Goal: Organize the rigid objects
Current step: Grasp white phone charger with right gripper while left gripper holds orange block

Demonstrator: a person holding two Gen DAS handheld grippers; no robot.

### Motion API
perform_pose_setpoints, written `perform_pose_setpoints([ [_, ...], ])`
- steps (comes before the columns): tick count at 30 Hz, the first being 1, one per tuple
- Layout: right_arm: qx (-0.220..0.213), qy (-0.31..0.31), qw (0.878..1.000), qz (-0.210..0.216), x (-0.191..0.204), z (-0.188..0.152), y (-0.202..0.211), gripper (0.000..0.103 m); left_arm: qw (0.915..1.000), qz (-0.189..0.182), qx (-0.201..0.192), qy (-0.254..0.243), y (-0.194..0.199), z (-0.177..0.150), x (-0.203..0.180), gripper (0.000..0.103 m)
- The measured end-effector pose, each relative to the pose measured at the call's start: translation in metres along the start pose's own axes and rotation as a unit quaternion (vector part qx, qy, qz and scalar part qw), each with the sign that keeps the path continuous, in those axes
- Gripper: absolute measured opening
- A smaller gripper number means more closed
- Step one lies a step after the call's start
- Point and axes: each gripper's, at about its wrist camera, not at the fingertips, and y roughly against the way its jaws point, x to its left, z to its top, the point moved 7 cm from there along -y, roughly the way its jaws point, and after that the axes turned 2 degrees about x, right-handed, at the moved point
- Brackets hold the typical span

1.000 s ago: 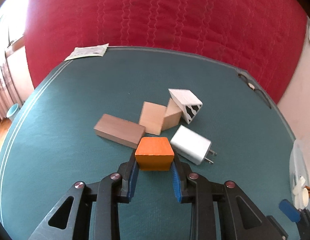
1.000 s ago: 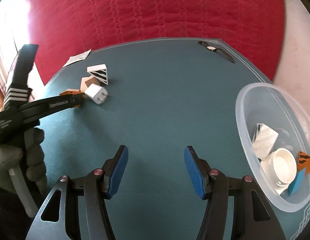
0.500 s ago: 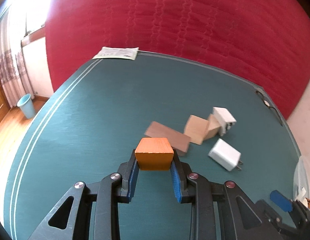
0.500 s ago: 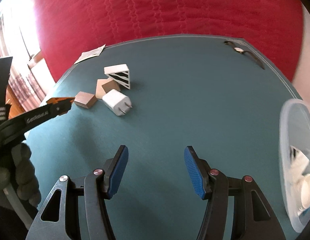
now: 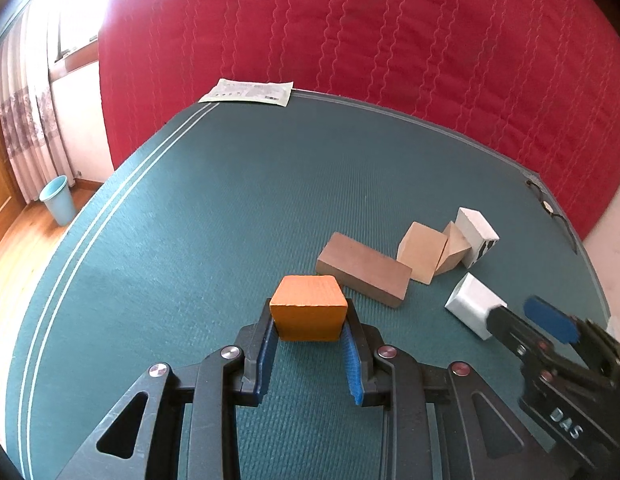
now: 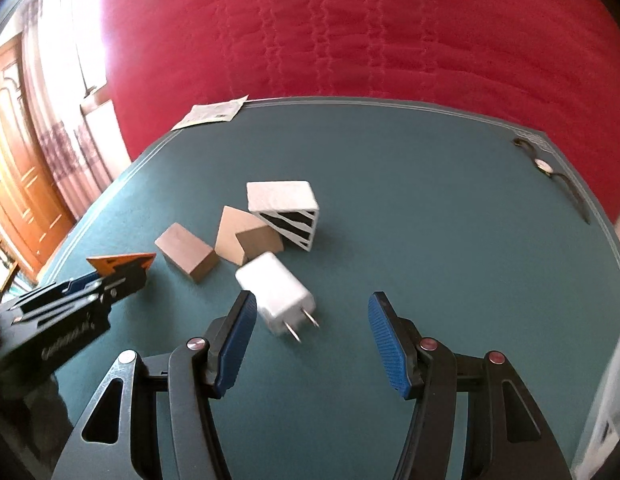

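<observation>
My left gripper [image 5: 309, 320] is shut on an orange wooden block [image 5: 308, 307] and holds it above the green table. It also shows at the left of the right wrist view [image 6: 122, 268]. My right gripper [image 6: 310, 320] is open, just in front of a white plug adapter [image 6: 276, 292], which also shows in the left wrist view [image 5: 470, 305]. Behind lie a brown block [image 6: 186, 253], a tan block [image 6: 246, 240] and a white block with black stripes [image 6: 286, 210].
A paper sheet [image 5: 248, 91] lies at the table's far left corner. A wristwatch [image 6: 550, 170] lies at the far right edge. A red quilt [image 5: 350, 32] hangs behind. A blue bin [image 5: 58, 200] stands on the floor, left.
My left gripper has drawn back to the left with the orange block. My right gripper has swung left from the plastic bowl and closed in on the white plug adapter.
</observation>
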Motion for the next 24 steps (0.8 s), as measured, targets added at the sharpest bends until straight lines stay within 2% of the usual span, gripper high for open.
perform_pose_setpoints([
  [14,0.02,0.04,0.999,0.004,0.017,0.007,-0.028,0.059,1.0,0.004,0.008,0.002,-0.006,-0.001,0.002,0.031],
  [16,0.021,0.044,0.999,-0.003,0.018,0.006,-0.029,0.053,1.0,0.005,0.007,0.002,-0.006,-0.001,0.002,0.031],
  [18,0.02,0.048,0.999,-0.005,0.019,0.006,-0.029,0.042,1.0,0.005,0.007,0.002,-0.006,-0.001,0.002,0.031],
  [24,0.018,0.05,0.999,-0.004,0.019,0.002,-0.026,0.038,1.0,0.007,0.007,0.0,-0.006,-0.001,0.003,0.031],
])
